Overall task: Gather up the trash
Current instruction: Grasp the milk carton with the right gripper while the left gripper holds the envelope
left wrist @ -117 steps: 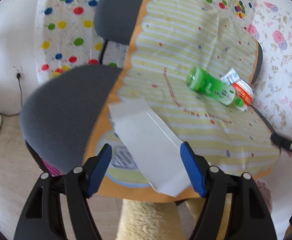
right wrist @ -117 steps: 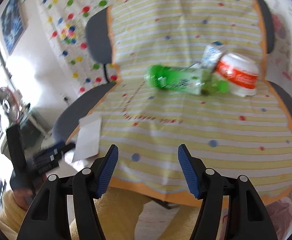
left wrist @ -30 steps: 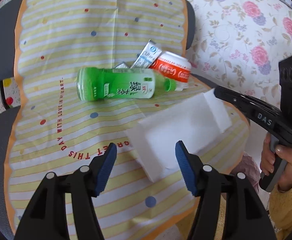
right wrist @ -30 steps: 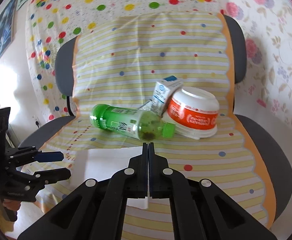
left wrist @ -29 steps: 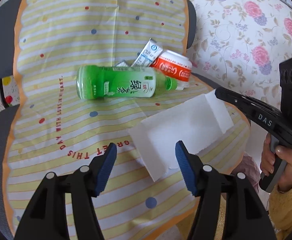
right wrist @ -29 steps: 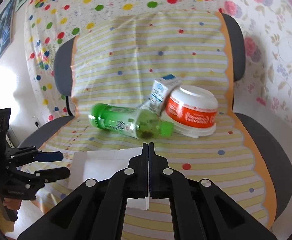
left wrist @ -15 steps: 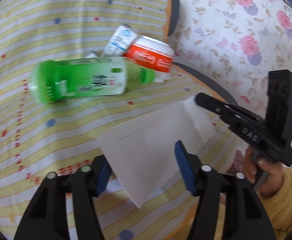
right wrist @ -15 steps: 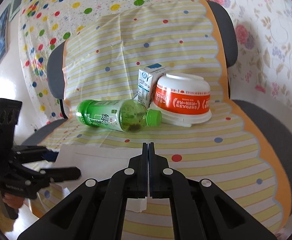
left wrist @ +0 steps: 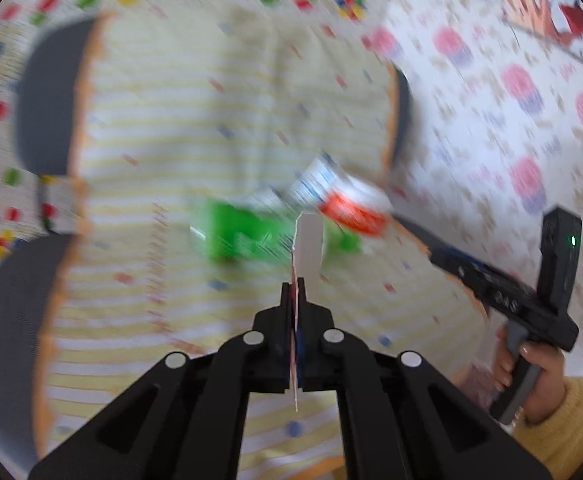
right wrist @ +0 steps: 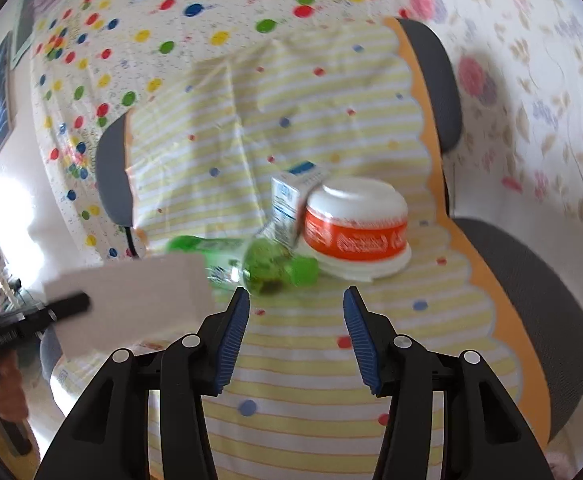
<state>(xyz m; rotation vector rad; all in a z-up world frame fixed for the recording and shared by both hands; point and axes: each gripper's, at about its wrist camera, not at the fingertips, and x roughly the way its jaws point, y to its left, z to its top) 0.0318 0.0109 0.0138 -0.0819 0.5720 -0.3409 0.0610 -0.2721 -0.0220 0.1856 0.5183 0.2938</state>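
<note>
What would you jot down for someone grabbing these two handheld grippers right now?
Left gripper: shut on the white paper, lifted off the chair.
Right gripper: open, empty, facing the remaining trash.
On the striped cloth: green bottle lying on its side, small carton and overturned red-and-white bowl right behind it.
Done: paper picked up. Left: bottle, carton, bowl. No bin in view.

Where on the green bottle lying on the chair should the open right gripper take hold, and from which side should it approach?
Grip the green bottle across its round body, behind the cap. It lies on its side, cap towards the right gripper, so coming from above with the jaws straddling its width probably suits best. The carton and orange bowl crowd its far side.
</note>
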